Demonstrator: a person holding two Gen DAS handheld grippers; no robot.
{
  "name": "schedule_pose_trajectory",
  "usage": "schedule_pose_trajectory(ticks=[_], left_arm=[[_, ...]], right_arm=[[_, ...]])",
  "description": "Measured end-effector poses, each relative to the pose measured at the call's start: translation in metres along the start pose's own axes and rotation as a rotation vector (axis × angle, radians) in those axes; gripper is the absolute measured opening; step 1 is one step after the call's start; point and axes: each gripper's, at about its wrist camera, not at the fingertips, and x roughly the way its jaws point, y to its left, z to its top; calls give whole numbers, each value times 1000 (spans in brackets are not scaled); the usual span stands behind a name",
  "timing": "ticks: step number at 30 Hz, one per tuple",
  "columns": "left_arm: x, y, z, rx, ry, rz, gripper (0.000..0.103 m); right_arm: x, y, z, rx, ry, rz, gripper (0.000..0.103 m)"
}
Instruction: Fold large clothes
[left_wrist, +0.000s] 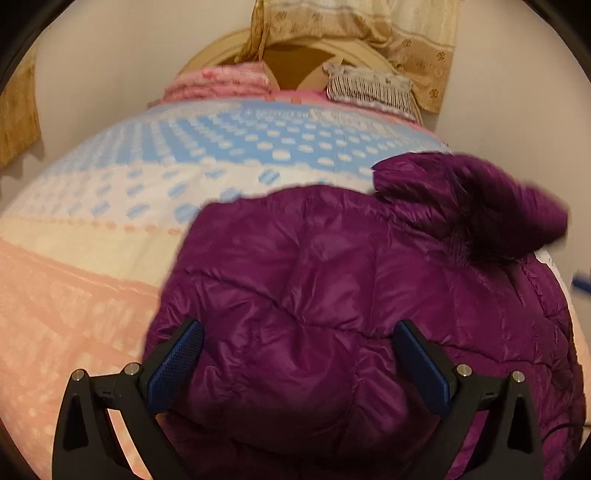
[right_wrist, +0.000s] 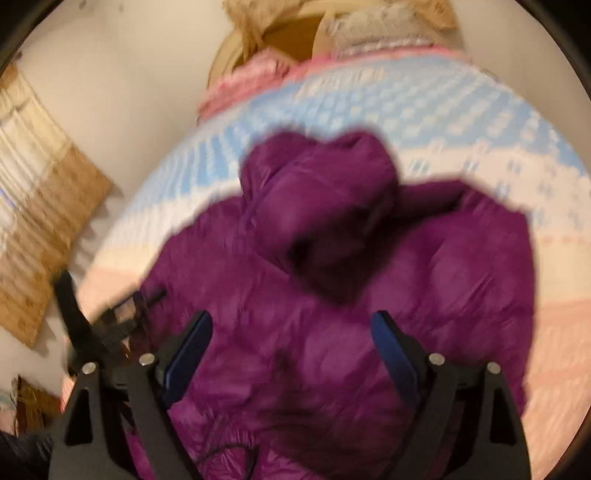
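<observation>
A puffy purple down jacket (left_wrist: 314, 288) lies spread on the bed. One padded part, a sleeve or the hood (left_wrist: 480, 206), is folded over at its upper right. My left gripper (left_wrist: 297, 328) hovers open over the jacket's near part, its blue pads wide apart and touching no fabric. In the blurred right wrist view the jacket (right_wrist: 258, 350) fills the middle, with the folded part (right_wrist: 321, 206) lying on top of it. My right gripper (right_wrist: 291, 317) is open above the cloth with nothing between its pads.
The bed cover (left_wrist: 110, 206) has blue dotted, cream and pink bands. A pink pillow (left_wrist: 221, 81) and a striped one (left_wrist: 369, 86) lie at the headboard. Beige curtains (left_wrist: 417, 40) hang behind. A blurred black gripper frame (right_wrist: 77, 321) shows at the bed's left edge.
</observation>
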Motion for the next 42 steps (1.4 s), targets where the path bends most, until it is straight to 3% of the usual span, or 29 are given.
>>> schedule_pose_trajectory(ticks=[4, 7, 11, 13, 14, 15, 16, 17, 18, 20, 22, 24, 26, 29, 30, 31, 32, 34, 37, 40, 42], left_arm=[[9, 0, -2, -24, 0, 12, 102], [9, -1, -3, -19, -5, 12, 102], [8, 4, -4, -44, -22, -12, 102], [8, 7, -4, -62, -29, -26, 102], [8, 8, -4, -67, -28, -29, 102], [9, 7, -4, -66, -26, -30, 102], [9, 7, -4, -64, -24, -28, 102], [8, 7, -4, -64, -25, -29, 102], [8, 7, -4, -66, -26, -32, 102], [6, 8, -4, -75, -32, -42, 102], [4, 11, -3, -86, -39, -55, 102], [-6, 16, 1, -103, -44, -67, 102], [-24, 25, 3, -126, -71, -64, 102], [-51, 42, 2, -157, -122, -59, 102], [-62, 50, 3, -165, -133, -61, 102], [-66, 54, 4, -166, -136, -63, 102], [-72, 59, 5, -166, -138, -60, 102], [-79, 64, 8, -161, -141, -57, 102], [-86, 61, 13, -124, -136, -79, 102], [-86, 53, 19, -97, -124, -126, 102], [-80, 47, 27, -107, -111, -182, 102]], right_arm=[[-12, -36, 59, 119, -142, -17, 91], [13, -80, 102, 298, -180, 53, 91], [78, -120, 135, 432, -81, 92, 91], [122, -126, 143, 465, 34, 157, 89], [133, -127, 143, 481, 52, 176, 85], [142, -124, 144, 481, 51, 211, 63], [146, -119, 147, 464, 43, 229, 32], [147, -112, 152, 433, 29, 238, 19], [142, -99, 158, 386, 3, 246, 14], [123, -73, 163, 293, -71, 256, 14], [87, -31, 165, 132, -157, 327, 14], [55, 14, 154, -37, -177, 379, 14], [29, 57, 130, -210, -141, 405, 17], [9, 104, 71, -448, -27, 335, 29], [8, 114, 43, -516, 34, 280, 53], [9, 115, 24, -541, 69, 228, 89], [11, 112, 2, -546, 99, 164, 103], [8, 104, -30, -505, 92, 98, 103], [-10, 82, -43, -371, 18, 55, 103], [-32, 53, -42, -147, -79, 151, 103], [-34, 33, -37, 31, -116, 172, 103]])
